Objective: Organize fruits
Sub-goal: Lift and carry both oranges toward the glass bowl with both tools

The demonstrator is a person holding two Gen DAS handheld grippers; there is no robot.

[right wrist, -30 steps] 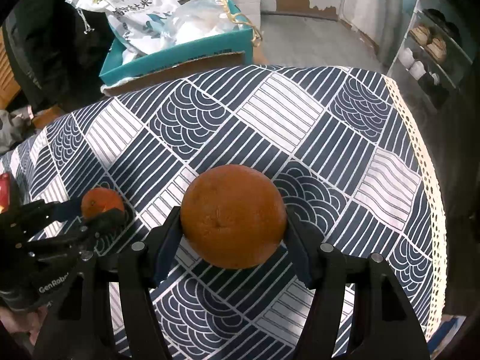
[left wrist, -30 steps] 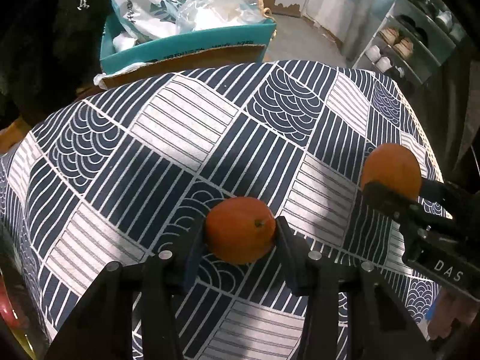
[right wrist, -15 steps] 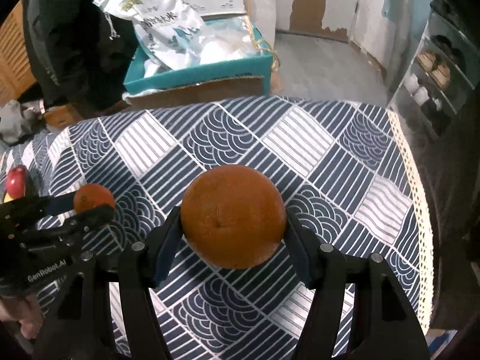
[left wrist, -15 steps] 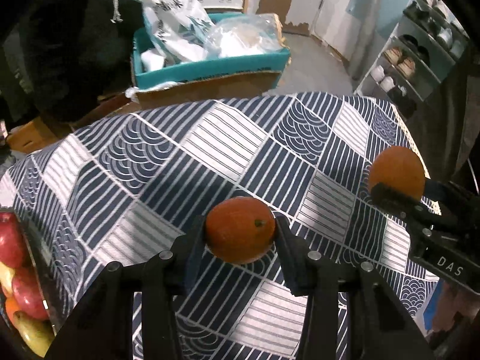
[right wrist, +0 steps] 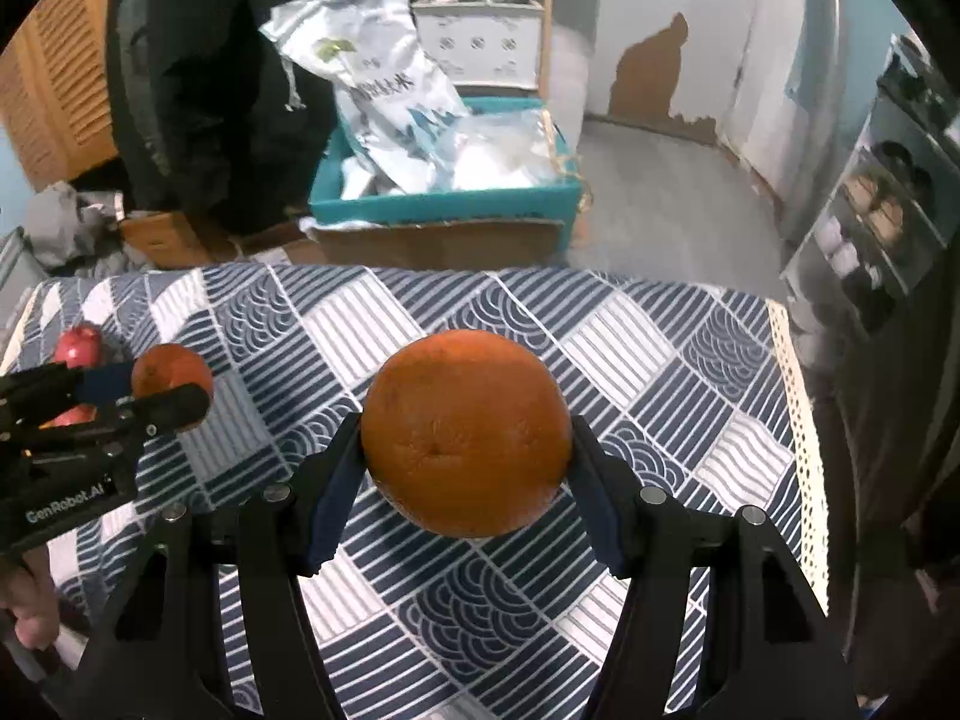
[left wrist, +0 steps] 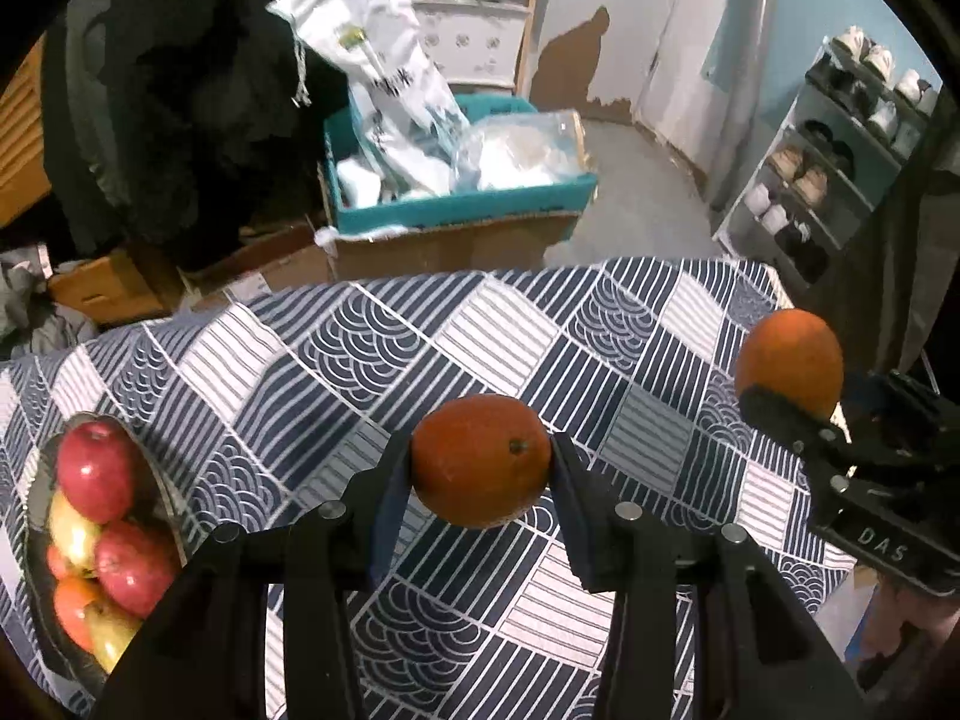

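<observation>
Both oranges lifted off cloth; fruit bowl point(left wrist: 165, 501) now visible, holding apples point(left wrist: 96, 471).

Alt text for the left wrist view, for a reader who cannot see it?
The left tool grips a small orange above a patterned tablecloth. At right, the right tool holds a larger orange; at left, a fruit bowl holds apples.

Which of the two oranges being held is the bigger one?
The orange in the right claw is bigger, spreading its fingers wider. The orange in the left claw is smaller and slightly flattened.
</observation>
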